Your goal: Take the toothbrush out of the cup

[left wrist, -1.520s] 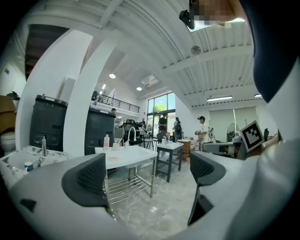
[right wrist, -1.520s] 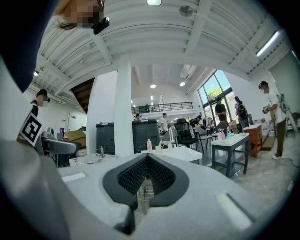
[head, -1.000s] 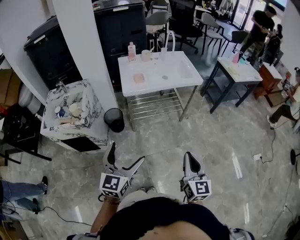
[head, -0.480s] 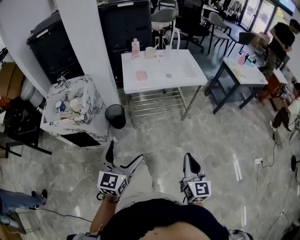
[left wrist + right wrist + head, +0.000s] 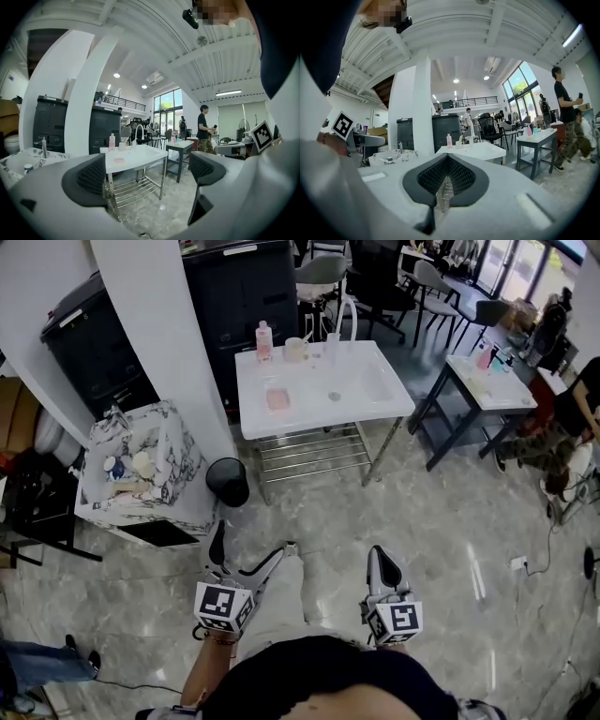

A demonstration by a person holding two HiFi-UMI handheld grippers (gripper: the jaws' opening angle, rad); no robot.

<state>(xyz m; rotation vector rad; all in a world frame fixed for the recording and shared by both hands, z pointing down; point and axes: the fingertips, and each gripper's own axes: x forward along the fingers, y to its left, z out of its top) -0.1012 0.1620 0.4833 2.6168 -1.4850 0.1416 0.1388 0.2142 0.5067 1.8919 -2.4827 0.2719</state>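
Note:
Far ahead stands a white sink table (image 5: 375, 401) with a pink bottle (image 5: 263, 340), a pale cup (image 5: 293, 350) and a clear cup (image 5: 330, 343) at its back edge; a toothbrush is too small to make out. A pink soap (image 5: 277, 398) lies on the top. My left gripper (image 5: 253, 540) is open and empty, held low over the floor. My right gripper (image 5: 380, 556) is shut on nothing. The left gripper view looks between wide jaws (image 5: 147, 173) at the table (image 5: 140, 157). Beyond the shut right gripper (image 5: 446, 180), the table (image 5: 476, 150) appears again.
A marble washbasin (image 5: 183, 460) and a black bin (image 5: 228, 480) stand left of my path, beside a white pillar (image 5: 155, 324). Black cabinets line the back. A dark-legged table (image 5: 487, 385) and a seated person (image 5: 562, 427) are at the right. Grey tiled floor lies between.
The view has drifted slightly and a light trouser leg has come forward between the grippers. Both grippers keep their pose. People at the right have shifted.

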